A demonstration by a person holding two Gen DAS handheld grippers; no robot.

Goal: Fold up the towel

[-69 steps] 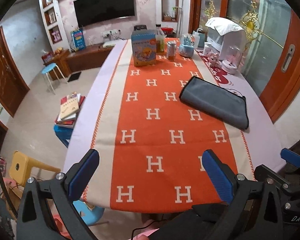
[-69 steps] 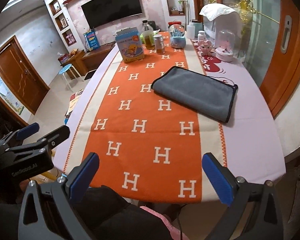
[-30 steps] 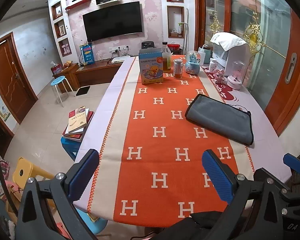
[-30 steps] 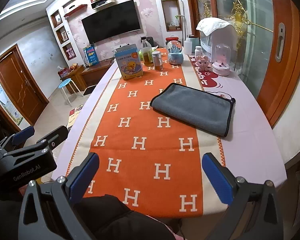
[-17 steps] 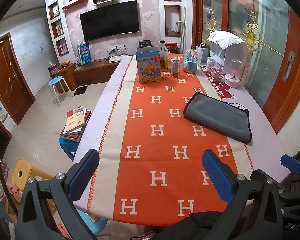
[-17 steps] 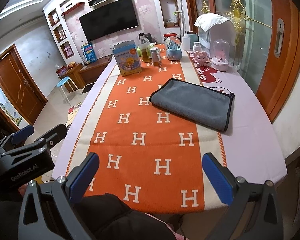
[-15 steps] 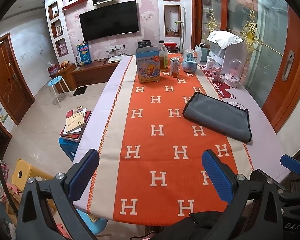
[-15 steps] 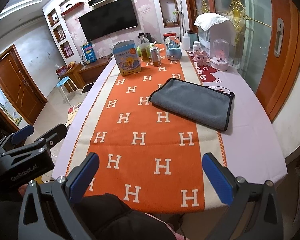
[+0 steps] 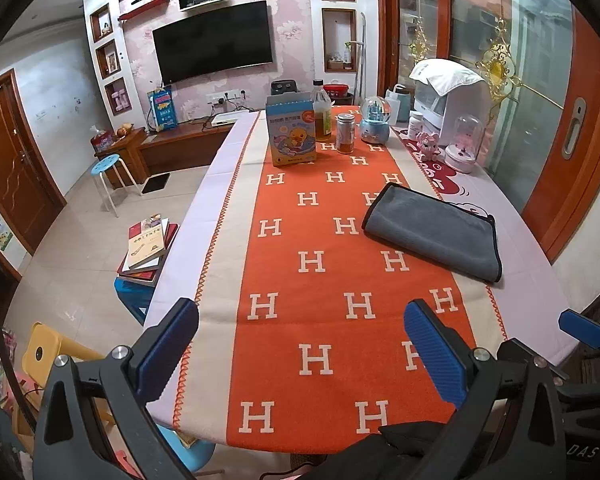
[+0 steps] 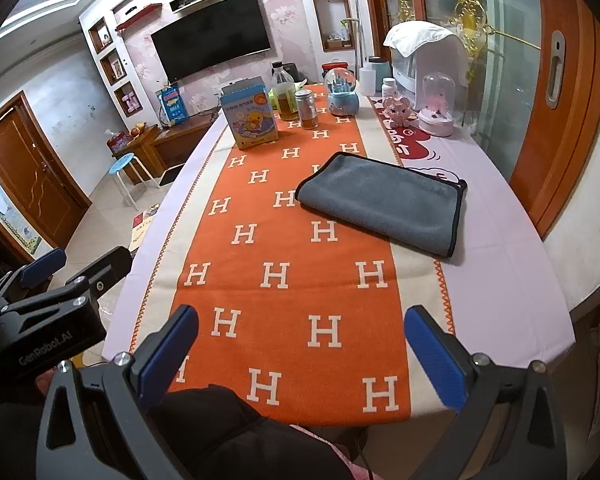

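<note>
The grey towel [image 9: 432,230] lies folded at right of centre in both views, on the orange runner [image 9: 320,280] and the table [image 10: 512,280]. The left gripper [image 9: 300,344] and right gripper [image 10: 300,344] hang at the bottom, both spread wide, empty

Matt grey plush cloth towel [image 10: 384,204] on woven orange runner [image 10: 284,280]; ribbed blue gripper pads [image 10: 436,360].

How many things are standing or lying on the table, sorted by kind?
Grey folded towel: 1
Blue duck-print carton: 1
Bottles and jars, namely oil bottle, spice jar, white pill jar: 3
Ornaments, namely snow globe, pink toy, glass dome: 3
Total: 8
</note>
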